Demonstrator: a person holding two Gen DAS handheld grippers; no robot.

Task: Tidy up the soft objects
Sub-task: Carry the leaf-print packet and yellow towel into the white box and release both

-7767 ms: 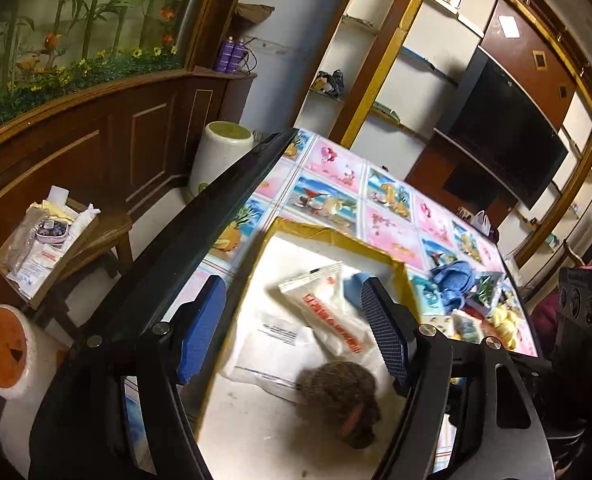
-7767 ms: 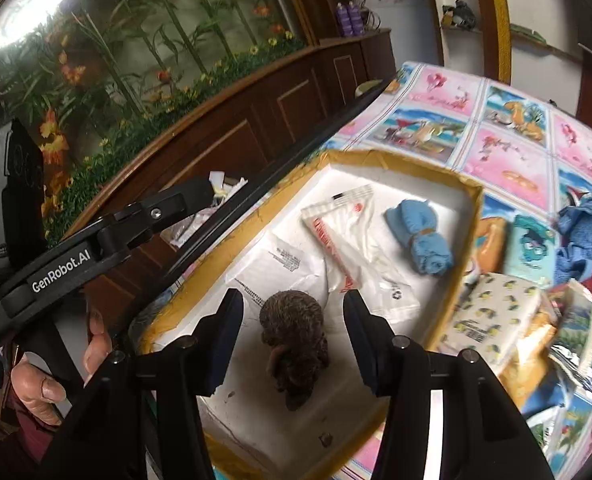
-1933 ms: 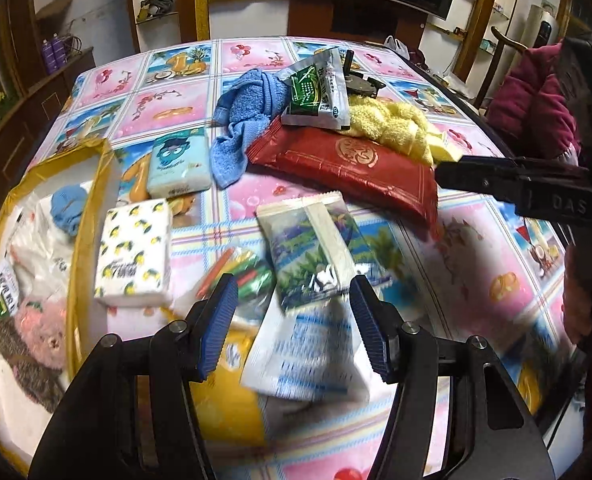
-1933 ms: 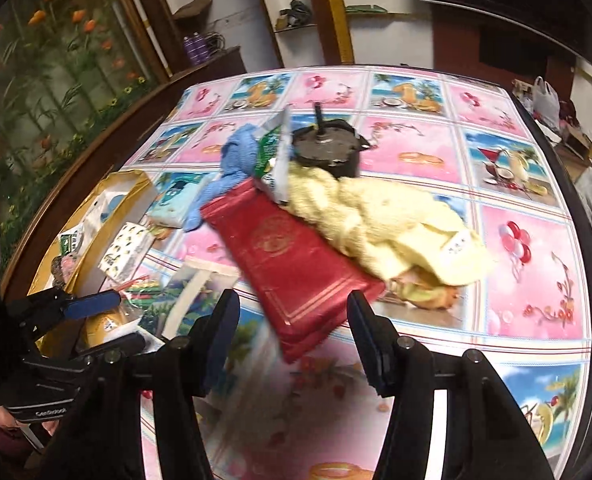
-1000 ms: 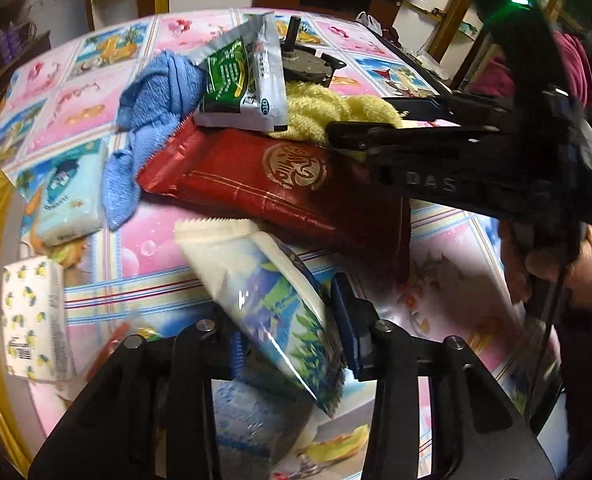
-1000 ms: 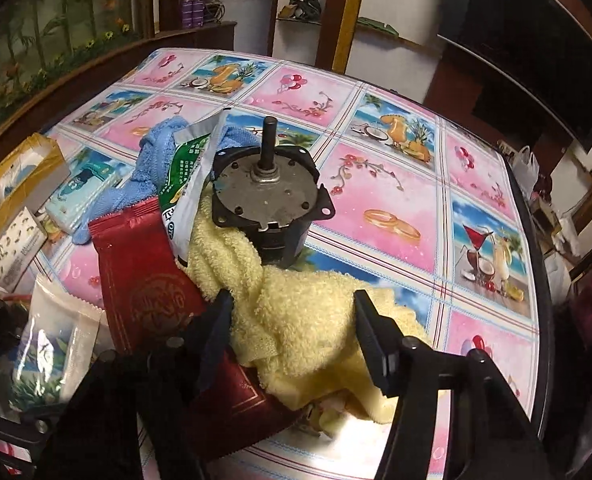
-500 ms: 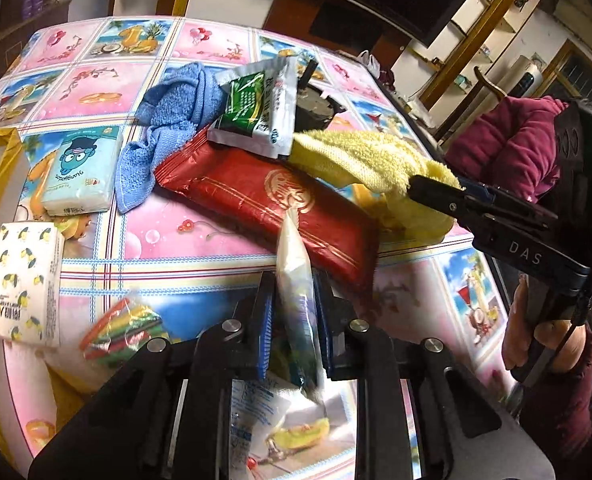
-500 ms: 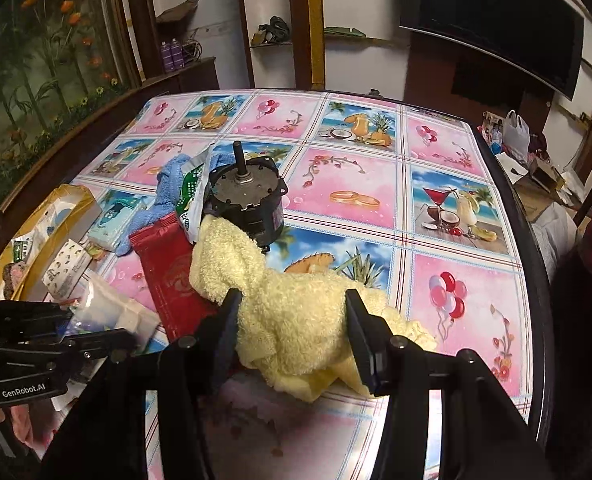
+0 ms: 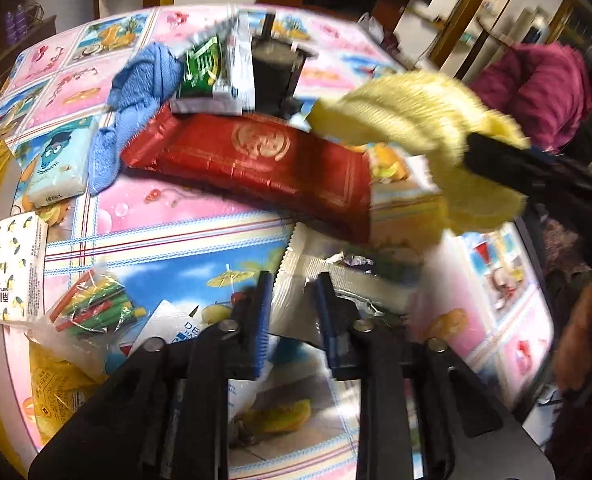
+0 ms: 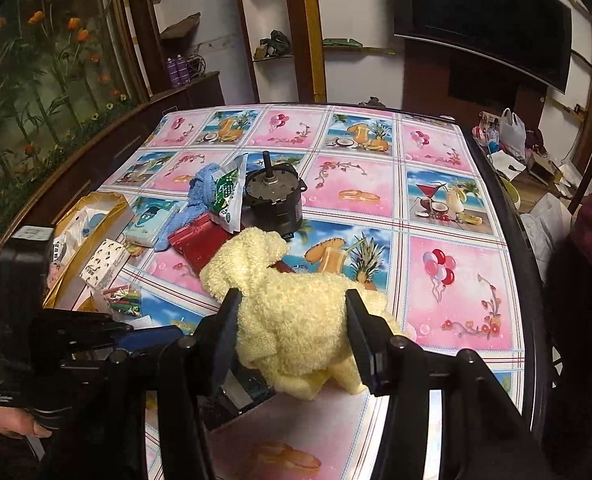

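Observation:
My right gripper (image 10: pixel 292 312) is shut on the yellow towel (image 10: pixel 296 316) and holds it above the table; the lifted towel also shows in the left wrist view (image 9: pixel 411 120). My left gripper (image 9: pixel 292 300) is shut on a silvery snack packet (image 9: pixel 319 280), held low over the table. A blue cloth (image 9: pixel 136 96) lies at the far left of the pile, beside a red foil pack (image 9: pixel 256 160). The yellow-rimmed box (image 10: pixel 92 216) with soft items stands at the table's left edge.
A dark motor (image 10: pixel 274 200) stands behind the towel, a green-and-white sachet (image 9: pixel 212 72) leaning on it. Tissue packs (image 9: pixel 14 268) (image 9: pixel 56 168), a bag of coloured sticks (image 9: pixel 96 308) and a yellow bag (image 9: pixel 56 384) lie near the box. A person in a maroon jacket (image 9: pixel 535 88) sits at right.
My right gripper has closed on the yellow towel and lifted it off the red pack. My left gripper still holds the snack packet and has moved closer to the pile.

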